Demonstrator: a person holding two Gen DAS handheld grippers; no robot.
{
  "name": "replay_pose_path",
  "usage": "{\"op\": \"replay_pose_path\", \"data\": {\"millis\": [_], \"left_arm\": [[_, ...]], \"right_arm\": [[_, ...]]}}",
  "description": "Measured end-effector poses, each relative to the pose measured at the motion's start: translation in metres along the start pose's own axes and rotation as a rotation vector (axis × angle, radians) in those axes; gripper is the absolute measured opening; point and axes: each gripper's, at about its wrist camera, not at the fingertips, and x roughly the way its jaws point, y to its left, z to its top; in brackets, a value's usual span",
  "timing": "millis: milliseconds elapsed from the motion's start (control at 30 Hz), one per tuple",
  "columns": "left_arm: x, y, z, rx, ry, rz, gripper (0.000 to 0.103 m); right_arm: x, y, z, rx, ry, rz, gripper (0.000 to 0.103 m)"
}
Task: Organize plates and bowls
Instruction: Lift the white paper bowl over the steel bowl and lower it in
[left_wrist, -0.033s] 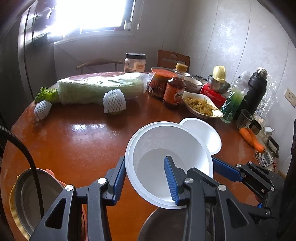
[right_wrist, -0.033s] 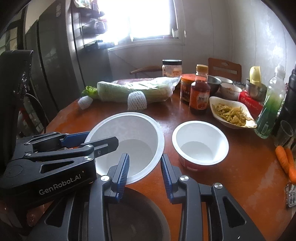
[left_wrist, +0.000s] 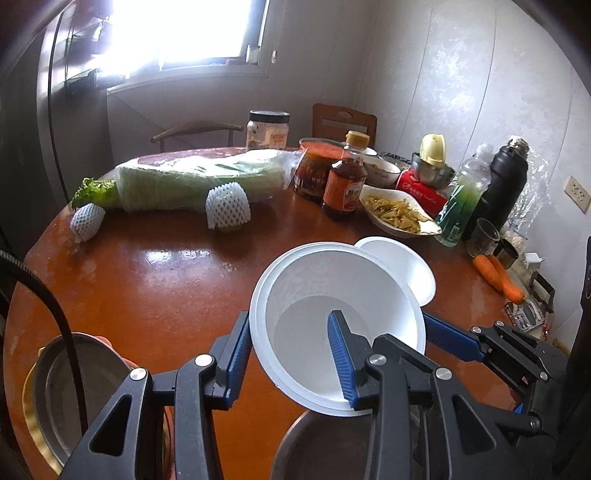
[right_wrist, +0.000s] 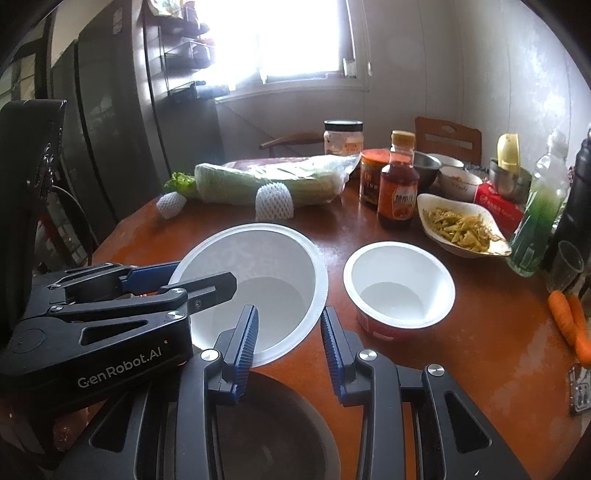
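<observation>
Both tools share one build: matte black plastic frames with triangular cut-outs behind the jaws, and round silver screws at the pivots just behind each finger. The left gripper (left_wrist: 291, 354) has ribbed blue pads (left_wrist: 341, 354) lining the inner faces of its fingers; a thick black cable (left_wrist: 55, 317) curves past, well to the left of its jaws. The right gripper (right_wrist: 290, 343) carries the same ribbed blue pads (right_wrist: 247, 343). Seen from the right wrist, the left tool's side bears white lettering, GenRobot.AI (right_wrist: 120, 367), behind the jaws
</observation>
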Motion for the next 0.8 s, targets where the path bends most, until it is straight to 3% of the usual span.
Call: {"op": "replay_pose_path", "data": {"millis": [467, 800], "left_arm": [[-0.054, -0.022, -0.021, 0.059, -0.050, -0.032, 0.041], [-0.065, -0.030, -0.052, 0.084, 0.014, -0.051, 0.041]], "right_arm": [[-0.058, 0.017, -0.018, -0.003, -0.064, -0.036, 0.036], [-0.081, 0.026, -0.050, 0.011, -0.027, -0.052, 0.037]]}}
